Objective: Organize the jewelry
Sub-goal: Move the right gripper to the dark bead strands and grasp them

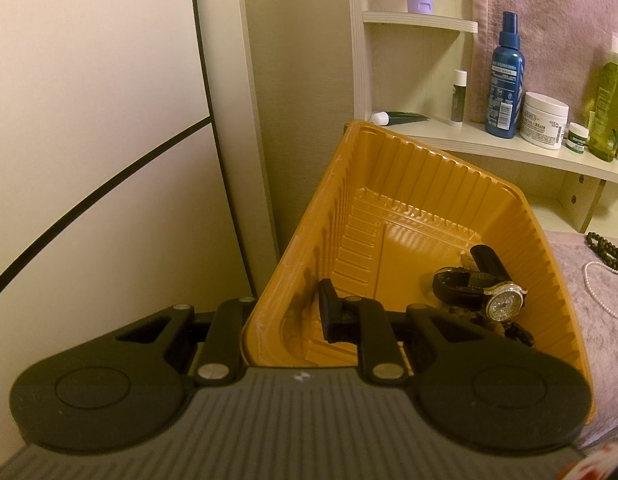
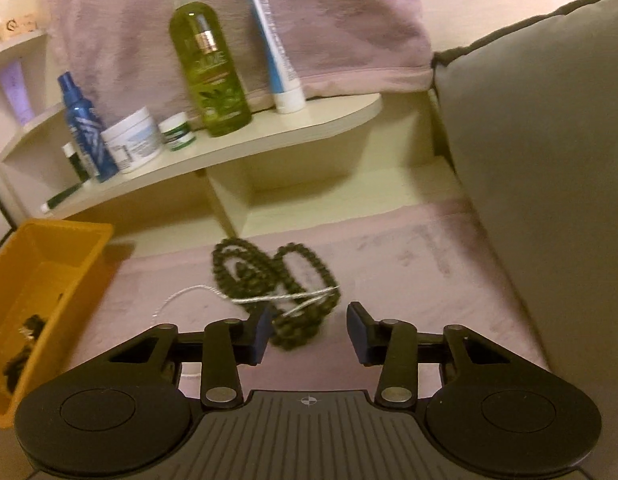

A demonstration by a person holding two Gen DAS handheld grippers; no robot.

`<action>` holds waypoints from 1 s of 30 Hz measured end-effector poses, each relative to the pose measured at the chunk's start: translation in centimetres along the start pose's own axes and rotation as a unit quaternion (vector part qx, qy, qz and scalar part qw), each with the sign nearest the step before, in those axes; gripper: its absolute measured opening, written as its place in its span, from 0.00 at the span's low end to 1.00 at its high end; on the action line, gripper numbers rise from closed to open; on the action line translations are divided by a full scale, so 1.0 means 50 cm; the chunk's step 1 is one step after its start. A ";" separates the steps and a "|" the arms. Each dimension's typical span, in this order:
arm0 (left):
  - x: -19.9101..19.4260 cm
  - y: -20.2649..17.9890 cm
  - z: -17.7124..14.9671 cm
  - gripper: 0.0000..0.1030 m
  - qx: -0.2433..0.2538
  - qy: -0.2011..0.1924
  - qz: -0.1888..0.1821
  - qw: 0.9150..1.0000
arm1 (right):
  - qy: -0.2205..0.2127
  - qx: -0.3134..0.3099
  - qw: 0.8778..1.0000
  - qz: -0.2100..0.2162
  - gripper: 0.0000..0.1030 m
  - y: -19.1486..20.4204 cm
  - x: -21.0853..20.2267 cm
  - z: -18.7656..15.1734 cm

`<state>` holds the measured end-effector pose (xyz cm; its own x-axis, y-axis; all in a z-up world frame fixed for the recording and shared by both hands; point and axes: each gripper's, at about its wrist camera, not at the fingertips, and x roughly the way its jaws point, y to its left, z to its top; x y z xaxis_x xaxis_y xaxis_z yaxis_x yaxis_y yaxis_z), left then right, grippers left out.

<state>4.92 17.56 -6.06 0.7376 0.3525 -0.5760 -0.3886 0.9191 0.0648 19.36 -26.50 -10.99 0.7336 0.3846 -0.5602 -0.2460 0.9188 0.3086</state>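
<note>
My left gripper (image 1: 289,314) is shut on the near wall of an orange plastic tray (image 1: 409,184), one finger inside and the other outside it. In the tray lie a black-strapped watch with a sparkly face (image 1: 503,302) and some dark pieces beneath it. A dark bead necklace (image 2: 265,272) lies coiled on the pink cloth with a thin white pearl string (image 2: 277,298) across it. My right gripper (image 2: 311,326) hangs open just over the near end of the beads, pads not touching them. The tray (image 2: 69,240) sits to the left of that gripper.
A cream shelf (image 2: 269,132) behind holds a green bottle (image 2: 207,64), a blue spray bottle (image 2: 83,120), a white jar (image 2: 131,142) and a tube (image 2: 275,40). A grey cushion (image 2: 549,160) rises at the right. A pink towel (image 2: 269,8) hangs behind the shelf.
</note>
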 end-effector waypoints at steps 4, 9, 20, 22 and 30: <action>0.000 0.000 0.000 0.17 0.000 0.000 0.000 1.000 | -0.002 -0.052 0.999 -0.001 0.31 0.018 0.010 0.007; 0.000 0.000 0.000 0.17 -0.001 0.000 -0.001 1.000 | 0.010 -0.179 0.984 -0.022 0.31 0.048 0.044 0.008; 0.000 0.000 0.000 0.17 0.000 0.000 -0.001 1.000 | 0.031 -0.401 0.916 -0.007 0.16 0.091 0.086 -0.027; 0.001 0.000 0.000 0.17 0.000 0.000 -0.001 1.000 | 0.037 -0.419 0.907 0.003 0.07 0.095 0.088 -0.033; 0.001 0.001 -0.002 0.17 -0.002 0.000 -0.002 1.000 | 0.008 -0.355 0.935 0.013 0.00 0.097 0.013 -0.042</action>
<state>4.88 17.59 -6.15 0.7391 0.3483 -0.5766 -0.3878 0.9199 0.0587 17.30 -21.60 -11.46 0.7130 0.4038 -0.5733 -0.6268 0.7335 -0.2629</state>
